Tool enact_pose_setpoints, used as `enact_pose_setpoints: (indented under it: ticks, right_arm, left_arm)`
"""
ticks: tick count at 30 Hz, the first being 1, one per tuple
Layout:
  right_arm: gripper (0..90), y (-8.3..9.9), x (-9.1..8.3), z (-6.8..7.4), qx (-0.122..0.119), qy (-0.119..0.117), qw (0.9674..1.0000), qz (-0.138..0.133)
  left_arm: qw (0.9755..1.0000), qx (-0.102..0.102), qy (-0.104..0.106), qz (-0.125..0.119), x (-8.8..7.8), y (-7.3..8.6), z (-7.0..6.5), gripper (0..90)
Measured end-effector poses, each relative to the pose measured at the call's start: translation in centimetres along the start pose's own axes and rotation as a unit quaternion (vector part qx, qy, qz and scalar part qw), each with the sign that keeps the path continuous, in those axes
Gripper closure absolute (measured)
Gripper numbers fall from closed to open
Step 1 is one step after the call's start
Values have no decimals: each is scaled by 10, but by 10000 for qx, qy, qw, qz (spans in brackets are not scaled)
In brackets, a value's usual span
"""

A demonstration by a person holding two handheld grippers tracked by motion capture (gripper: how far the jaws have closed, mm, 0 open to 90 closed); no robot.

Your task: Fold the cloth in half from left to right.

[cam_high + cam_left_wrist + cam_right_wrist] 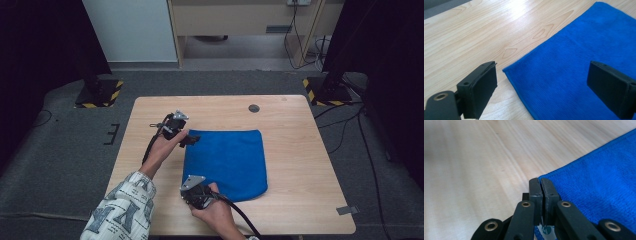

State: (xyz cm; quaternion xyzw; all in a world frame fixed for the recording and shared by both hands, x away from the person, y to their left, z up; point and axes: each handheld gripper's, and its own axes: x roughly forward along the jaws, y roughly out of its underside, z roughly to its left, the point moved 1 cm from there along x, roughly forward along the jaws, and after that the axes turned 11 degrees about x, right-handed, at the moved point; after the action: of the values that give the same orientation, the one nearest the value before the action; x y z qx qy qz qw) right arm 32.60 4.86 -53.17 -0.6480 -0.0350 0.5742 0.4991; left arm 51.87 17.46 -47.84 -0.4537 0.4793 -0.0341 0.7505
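Blue towel (pixel 226 162) laid flat on tabletop (pixel 300 165). Right claw (pixel 541 185) pressed shut at near corner, pinch of cloth not confirmed. Left claw (pixel 544 85) held wide open over far corner, nothing gripped. Left claw best lowered astride hem before closing.

The left hand-held gripper (pixel 544 87) has its jaws spread wide. A corner of the blue cloth (pixel 579 62) lies between them, flat on the wooden tabletop (pixel 474 32).

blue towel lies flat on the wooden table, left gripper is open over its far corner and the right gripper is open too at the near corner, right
Not quite: the right gripper is shut, not open. The right gripper view shows its jaws pressed together at the near corner of the blue towel. The rest holds: the towel lies flat on the table, and the left gripper is open at the far corner.
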Motion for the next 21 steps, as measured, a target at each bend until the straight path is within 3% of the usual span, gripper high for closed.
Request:
enact_pose_setpoints:
  ticks: [5,9,16,21]
  right_arm:
    - [882,6,-3,7,4,-125,9999,-5]
    - [882,7,-5,8,37,-190,9998,-26]
    - [880,7,-3,7,97,-230,9997,-35]
    - [880,8,-3,6,72,-247,9997,-56]
  left_arm:
    - [10000,-62,-33,61,11,6,5,128]
    - [9997,-53,-181,164,19,11,10,222]
    - [9989,-243,-282,269,27,21,21,358]
    - [9979,-364,-301,453,37,29,26,381]
